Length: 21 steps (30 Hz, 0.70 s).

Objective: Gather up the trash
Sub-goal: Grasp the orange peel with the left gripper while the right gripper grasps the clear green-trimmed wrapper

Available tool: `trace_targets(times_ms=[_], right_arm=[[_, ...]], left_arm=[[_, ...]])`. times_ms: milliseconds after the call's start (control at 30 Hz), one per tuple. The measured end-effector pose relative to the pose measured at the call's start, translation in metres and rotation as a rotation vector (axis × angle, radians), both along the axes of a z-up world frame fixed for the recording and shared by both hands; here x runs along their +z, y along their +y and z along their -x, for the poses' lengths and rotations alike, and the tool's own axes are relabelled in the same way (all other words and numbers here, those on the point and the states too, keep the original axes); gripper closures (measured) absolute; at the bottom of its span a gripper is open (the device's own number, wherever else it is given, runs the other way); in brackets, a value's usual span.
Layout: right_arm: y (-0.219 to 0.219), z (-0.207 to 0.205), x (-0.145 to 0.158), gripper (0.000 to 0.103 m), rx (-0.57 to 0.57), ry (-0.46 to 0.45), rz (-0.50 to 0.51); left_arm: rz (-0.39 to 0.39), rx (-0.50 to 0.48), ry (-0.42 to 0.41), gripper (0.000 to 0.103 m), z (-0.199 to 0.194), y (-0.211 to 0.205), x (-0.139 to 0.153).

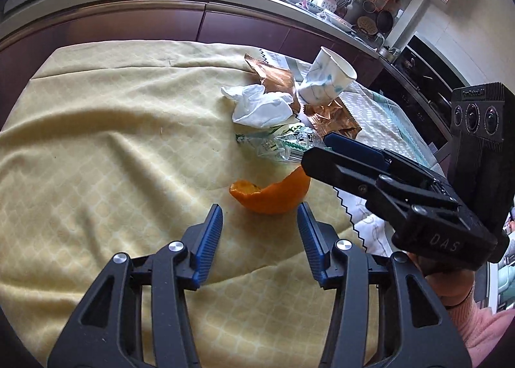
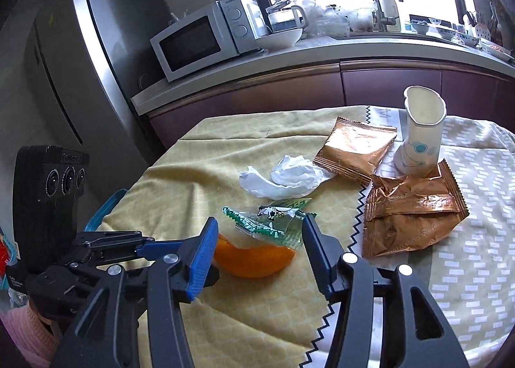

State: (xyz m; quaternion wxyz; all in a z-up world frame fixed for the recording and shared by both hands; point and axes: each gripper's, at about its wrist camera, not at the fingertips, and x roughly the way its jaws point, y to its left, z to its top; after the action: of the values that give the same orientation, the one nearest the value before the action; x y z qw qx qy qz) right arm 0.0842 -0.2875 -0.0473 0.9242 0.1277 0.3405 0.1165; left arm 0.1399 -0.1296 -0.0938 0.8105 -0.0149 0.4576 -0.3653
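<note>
On the yellow quilted cloth (image 1: 106, 149) covering the table, a curved piece of orange peel (image 1: 273, 195) lies just ahead of both hand-held tools. From the left wrist camera, the left gripper (image 1: 260, 223) has its 2 blue-padded jaws spread apart with nothing between them, the peel just beyond its tips. The right gripper (image 2: 257, 244) likewise stands released and empty, its jaws framing the peel and a crinkled clear wrapper with green print (image 2: 272, 218) that touches the peel's far edge. Beyond the wrapper sits a crumpled white tissue (image 2: 283, 181). Farther back are 2 copper foil snack packets (image 2: 412, 207), one on each side of a dented white paper cup with blue dots (image 2: 420, 139), which stands slightly tilted. A pink sleeve (image 1: 482, 326) shows behind the right tool.
</note>
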Motion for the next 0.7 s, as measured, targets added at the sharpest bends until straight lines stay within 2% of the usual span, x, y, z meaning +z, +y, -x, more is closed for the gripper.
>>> trace_targets(times_ms=[67, 167, 233, 300, 367, 400, 433, 667, 700], right_arm=[[-0.002, -0.002, -0.002, 0.053, -0.007, 0.01, -0.007], [-0.009, -0.001, -0.005, 0.062, -0.014, 0.017, -0.031], [-0.013, -0.001, -0.006, 0.072, -0.016, 0.021, -0.042], [-0.017, 0.0, -0.008, 0.076, -0.016, 0.027, -0.051], [-0.019, 0.002, -0.008, 0.077, -0.014, 0.024, -0.057], [-0.02, 0.003, -0.008, 0.081, -0.015, 0.021, -0.059], [-0.02, 0.003, -0.008, 0.091, -0.009, 0.022, -0.065], [-0.026, 0.01, -0.008, 0.094, -0.009, 0.021, -0.091], [-0.027, 0.011, -0.008, 0.099, -0.008, 0.019, -0.094]], left_arm=[[0.001, -0.002, 0.01, 0.056, -0.003, -0.006, -0.001], [0.009, -0.004, 0.026, 0.057, -0.007, -0.011, -0.004], [0.014, -0.003, 0.031, 0.059, -0.008, -0.013, -0.004], [0.014, -0.002, 0.035, 0.065, -0.01, -0.014, -0.004], [0.017, -0.001, 0.038, 0.065, -0.01, -0.014, -0.004], [0.017, -0.001, 0.036, 0.066, -0.009, -0.014, -0.005], [0.018, -0.001, 0.034, 0.067, -0.009, -0.014, -0.004], [0.036, -0.005, 0.024, 0.081, -0.002, -0.011, 0.001], [0.037, -0.005, 0.02, 0.083, 0.0, -0.011, 0.002]])
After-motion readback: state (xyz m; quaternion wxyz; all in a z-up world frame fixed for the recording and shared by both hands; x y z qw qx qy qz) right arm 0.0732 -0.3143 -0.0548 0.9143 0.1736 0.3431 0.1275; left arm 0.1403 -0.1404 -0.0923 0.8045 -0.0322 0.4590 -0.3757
